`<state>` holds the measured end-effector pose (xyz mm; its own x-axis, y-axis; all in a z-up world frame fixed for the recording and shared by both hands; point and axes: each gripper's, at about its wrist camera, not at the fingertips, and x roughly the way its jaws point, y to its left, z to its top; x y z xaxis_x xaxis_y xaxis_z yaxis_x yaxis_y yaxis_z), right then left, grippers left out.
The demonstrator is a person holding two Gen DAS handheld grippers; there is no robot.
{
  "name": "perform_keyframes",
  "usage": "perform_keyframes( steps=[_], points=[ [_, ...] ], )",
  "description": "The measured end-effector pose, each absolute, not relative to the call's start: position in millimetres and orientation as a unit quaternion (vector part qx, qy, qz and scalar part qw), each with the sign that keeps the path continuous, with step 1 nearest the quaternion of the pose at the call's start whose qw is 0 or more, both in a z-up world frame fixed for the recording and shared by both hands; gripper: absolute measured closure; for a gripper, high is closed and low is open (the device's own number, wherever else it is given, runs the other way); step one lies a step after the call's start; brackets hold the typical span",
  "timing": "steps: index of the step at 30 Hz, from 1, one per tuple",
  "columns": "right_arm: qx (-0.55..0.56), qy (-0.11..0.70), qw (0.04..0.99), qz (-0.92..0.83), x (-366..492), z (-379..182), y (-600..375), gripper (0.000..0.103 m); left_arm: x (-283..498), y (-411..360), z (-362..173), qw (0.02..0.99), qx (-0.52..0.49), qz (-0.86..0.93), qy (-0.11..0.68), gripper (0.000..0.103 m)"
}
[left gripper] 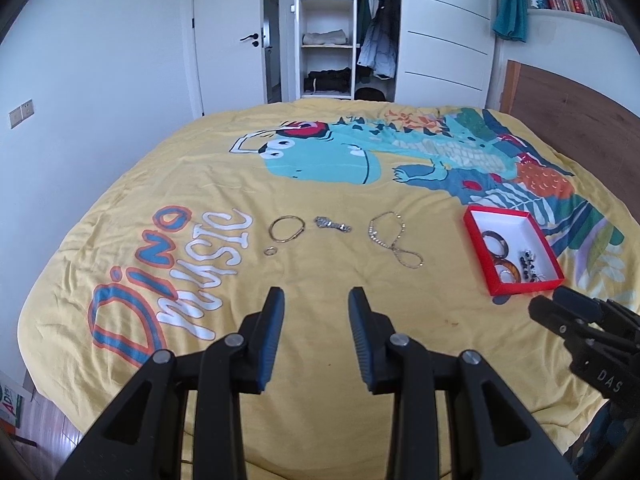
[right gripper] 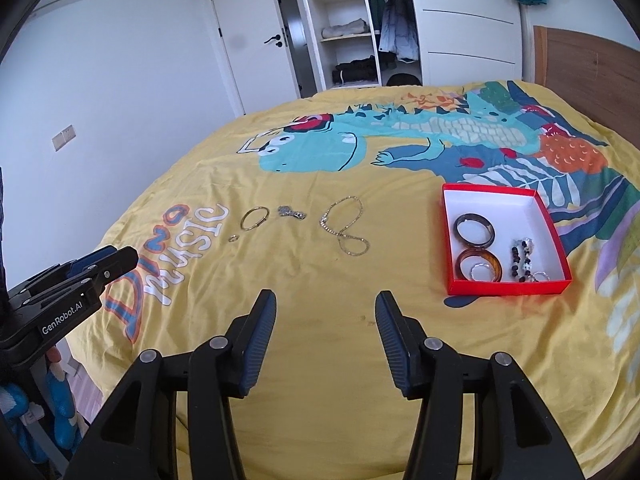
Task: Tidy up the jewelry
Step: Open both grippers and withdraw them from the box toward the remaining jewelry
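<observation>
On the yellow bedspread point(right gripper: 320, 360) a gold chain point(right gripper: 346, 226) lies looped; both grippers gape empty.

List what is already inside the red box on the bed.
Inside the red box: a dark bangle, an amber bangle with a small silver ring inside it, a black-and-white beaded bracelet, and another silver ring. The near wall hides the box floor right behind it.

White-walled bedroom point(left gripper: 100, 80), open wardrobe point(left gripper: 328, 32)
</observation>
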<state>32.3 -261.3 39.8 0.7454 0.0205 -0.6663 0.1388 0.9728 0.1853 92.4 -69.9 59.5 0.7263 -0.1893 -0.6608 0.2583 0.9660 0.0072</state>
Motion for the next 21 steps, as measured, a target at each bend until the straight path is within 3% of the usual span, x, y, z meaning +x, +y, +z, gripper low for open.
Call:
perform_keyframes(
  steps=[21],
  points=[
    [0.115, 0.404, 0.907, 0.001, 90, -7, -253, 0.052, 162, 15, -2, 0.907, -0.01, -0.08, 0.414, 0.071]
  ],
)
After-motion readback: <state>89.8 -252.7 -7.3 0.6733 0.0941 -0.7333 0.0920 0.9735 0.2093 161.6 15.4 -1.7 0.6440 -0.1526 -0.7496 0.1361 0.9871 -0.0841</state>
